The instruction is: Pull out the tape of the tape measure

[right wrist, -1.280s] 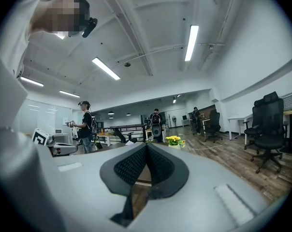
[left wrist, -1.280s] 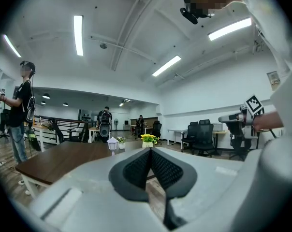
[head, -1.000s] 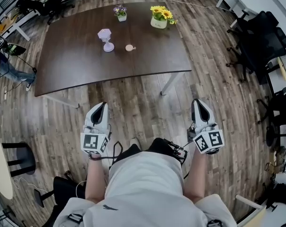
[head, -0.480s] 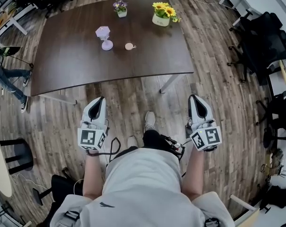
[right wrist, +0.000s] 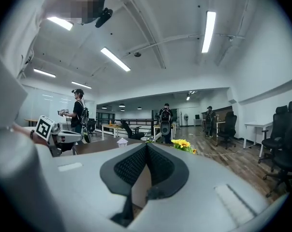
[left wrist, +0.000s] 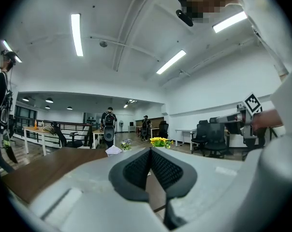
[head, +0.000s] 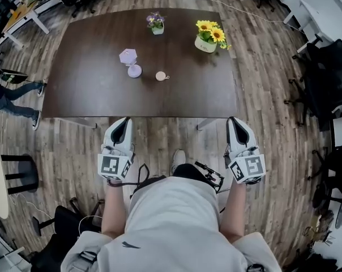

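Nothing pulled yet: left gripper (head: 123, 123) and right gripper (head: 235, 122) hang closed, empty, short of the table (head: 92, 92); tape measure (head: 161, 76) sits untouched.

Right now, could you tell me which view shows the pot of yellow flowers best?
The head view: the pot of yellow flowers stands whole on the dark table. The left gripper view and the right gripper view each show only small, distant blooms, no pot.
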The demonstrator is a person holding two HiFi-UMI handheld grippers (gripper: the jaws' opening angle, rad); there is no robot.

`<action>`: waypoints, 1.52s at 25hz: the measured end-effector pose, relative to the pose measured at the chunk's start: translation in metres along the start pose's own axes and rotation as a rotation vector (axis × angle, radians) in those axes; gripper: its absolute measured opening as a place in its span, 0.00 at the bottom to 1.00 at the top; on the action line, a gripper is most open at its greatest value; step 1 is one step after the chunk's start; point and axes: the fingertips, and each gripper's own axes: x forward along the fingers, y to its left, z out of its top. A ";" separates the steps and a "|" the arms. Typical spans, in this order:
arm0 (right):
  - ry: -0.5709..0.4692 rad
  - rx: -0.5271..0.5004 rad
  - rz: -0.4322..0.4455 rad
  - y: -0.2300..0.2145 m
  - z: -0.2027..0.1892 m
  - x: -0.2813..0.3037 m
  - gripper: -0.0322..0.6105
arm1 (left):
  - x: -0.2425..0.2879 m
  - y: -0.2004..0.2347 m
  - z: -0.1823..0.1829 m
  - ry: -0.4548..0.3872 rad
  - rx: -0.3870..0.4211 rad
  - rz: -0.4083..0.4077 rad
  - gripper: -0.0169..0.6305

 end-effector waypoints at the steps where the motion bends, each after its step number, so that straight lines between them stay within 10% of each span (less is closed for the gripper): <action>1: 0.001 0.001 0.008 -0.007 0.001 0.006 0.05 | 0.007 0.001 -0.001 0.003 0.000 0.008 0.04; 17: 0.061 0.039 0.109 -0.049 -0.015 0.106 0.05 | 0.091 0.034 -0.017 0.063 -0.045 0.039 0.04; 30: 0.065 0.093 0.034 -0.063 -0.025 0.146 0.05 | 0.166 0.055 -0.064 0.148 -0.062 -0.079 0.04; 38: 0.093 0.114 0.017 -0.062 -0.036 0.153 0.05 | 0.238 0.048 -0.116 0.257 -0.042 -0.210 0.21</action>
